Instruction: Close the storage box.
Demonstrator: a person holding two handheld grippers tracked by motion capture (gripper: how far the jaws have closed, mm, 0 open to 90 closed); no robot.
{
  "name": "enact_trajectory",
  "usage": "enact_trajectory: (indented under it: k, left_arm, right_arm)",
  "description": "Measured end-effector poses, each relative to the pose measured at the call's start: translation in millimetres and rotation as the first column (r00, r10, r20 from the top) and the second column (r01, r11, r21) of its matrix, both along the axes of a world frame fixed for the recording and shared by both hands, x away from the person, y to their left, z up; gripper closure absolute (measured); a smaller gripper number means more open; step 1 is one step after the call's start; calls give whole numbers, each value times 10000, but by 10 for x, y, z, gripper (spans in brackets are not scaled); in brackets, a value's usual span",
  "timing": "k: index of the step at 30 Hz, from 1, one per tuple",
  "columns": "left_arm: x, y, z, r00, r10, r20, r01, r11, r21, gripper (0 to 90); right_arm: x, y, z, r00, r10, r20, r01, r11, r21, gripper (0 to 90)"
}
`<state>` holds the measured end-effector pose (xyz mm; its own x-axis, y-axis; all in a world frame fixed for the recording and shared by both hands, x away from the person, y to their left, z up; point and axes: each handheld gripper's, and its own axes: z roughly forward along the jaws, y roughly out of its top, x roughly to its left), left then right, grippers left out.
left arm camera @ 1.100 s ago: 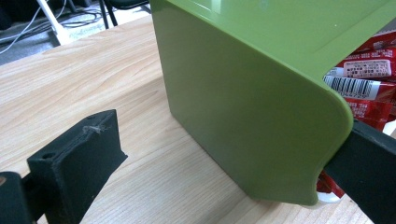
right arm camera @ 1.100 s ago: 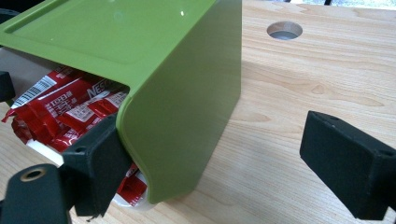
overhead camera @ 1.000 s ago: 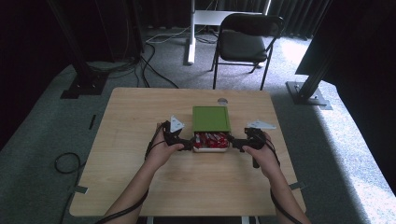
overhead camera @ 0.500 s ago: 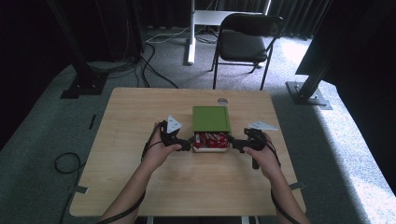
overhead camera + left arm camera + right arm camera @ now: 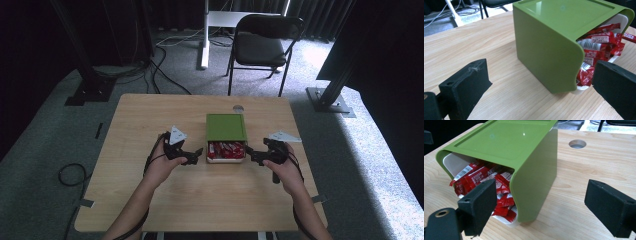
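The green box (image 5: 226, 127) sits on the wooden table (image 5: 150, 115), just my side of centre, with red sachets (image 5: 226, 150) showing at its open front. My left gripper (image 5: 198, 155) is released, jaws spread wide, just beside the box's left front corner. My right gripper (image 5: 248, 154) is likewise released, jaws apart, just beside the right front corner. Neither grasps anything.

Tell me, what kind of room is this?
Probably a lab or test room, not a home. A bare wooden table stands on grey carpet among black metal stands and loose cables, with one folding chair behind. Two hand-held grippers flank a green box of red packets.
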<state>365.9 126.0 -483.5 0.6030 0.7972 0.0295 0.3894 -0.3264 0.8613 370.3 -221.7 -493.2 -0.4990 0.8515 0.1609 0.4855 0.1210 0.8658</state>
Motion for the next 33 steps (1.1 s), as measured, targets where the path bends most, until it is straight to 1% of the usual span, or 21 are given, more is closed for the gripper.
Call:
enact_trajectory:
  k: [6,10,13,17,21,24,33]
  left_arm:
    - [-37,102,-36,9996,283,-56,-284,9996,-79,21]
    - [-69,179,-76,9988,449,-179,-449,9990,-11,21]
    - [-95,237,-110,9981,584,-173,-583,9983,14,21]
    - [-126,315,-154,9968,758,-252,-757,9971,36,21]
    - [-159,402,-199,9948,963,-332,-960,9953,107,21]
    - [-185,462,-236,9930,1105,-411,-1103,9939,76,21]
    - [-272,624,-373,9870,1457,-678,-1449,9893,166,21]
  right_arm:
    - [-80,-95,-7,9999,-111,61,112,9999,-89,104]
    - [-127,-164,-44,9997,-227,42,227,9995,-197,104]
    - [-156,-212,-74,9996,-287,-1,287,9992,-261,104]
    - [-214,-281,-154,9992,-386,-135,381,9986,-377,104]
    - [-237,-315,-206,9988,-427,-241,417,9982,-427,104]
    - [-265,-336,-254,9985,-444,-330,429,9980,-469,104]
    - [-372,-393,-411,9968,-498,-621,463,9973,-571,104]
